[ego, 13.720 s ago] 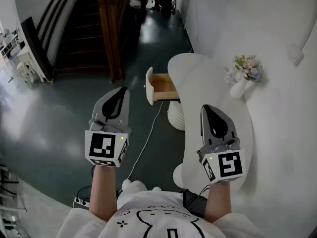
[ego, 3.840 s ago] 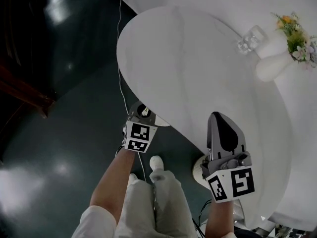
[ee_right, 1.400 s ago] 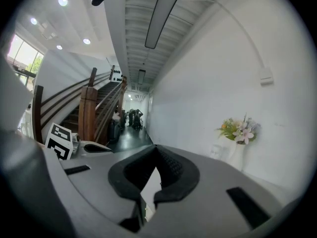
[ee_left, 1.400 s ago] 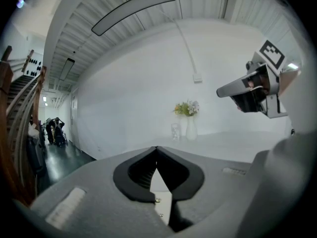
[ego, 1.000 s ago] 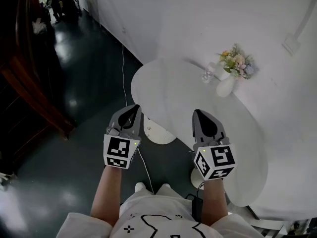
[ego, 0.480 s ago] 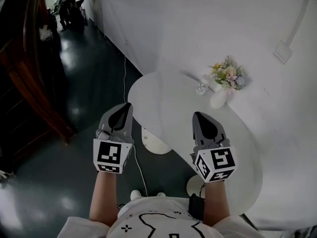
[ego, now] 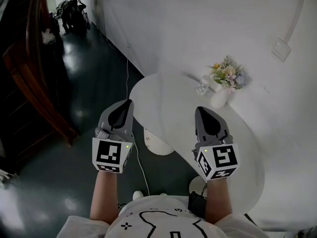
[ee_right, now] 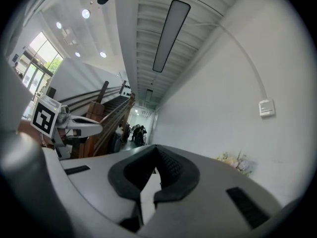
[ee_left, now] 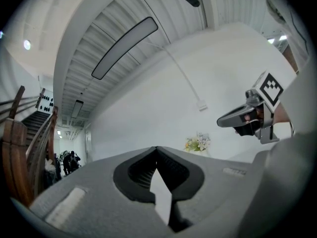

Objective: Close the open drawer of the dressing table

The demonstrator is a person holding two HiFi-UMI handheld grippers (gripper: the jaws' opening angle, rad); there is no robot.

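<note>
The white dressing table (ego: 176,100) has a rounded top against the wall. Its white drawer front (ego: 157,144) sits tucked under the near edge, and no wooden inside shows. My left gripper (ego: 127,104) hovers over the floor just left of the table edge. Its jaws are shut and hold nothing, with the tips meeting in the left gripper view (ee_left: 157,151). My right gripper (ego: 200,111) is held above the tabletop, shut and empty as well (ee_right: 156,148). Neither gripper touches the table or the drawer.
A white vase of flowers (ego: 221,94) and a small glass (ego: 202,87) stand at the back of the tabletop. A cable (ego: 131,86) runs down the wall and across the dark floor. A wooden staircase (ego: 29,78) is at the left. People stand far down the hall (ego: 73,11).
Both grippers have stayed shut and drifted slightly toward me and apart. The head view has shifted a little, and the table sits about where it was.
</note>
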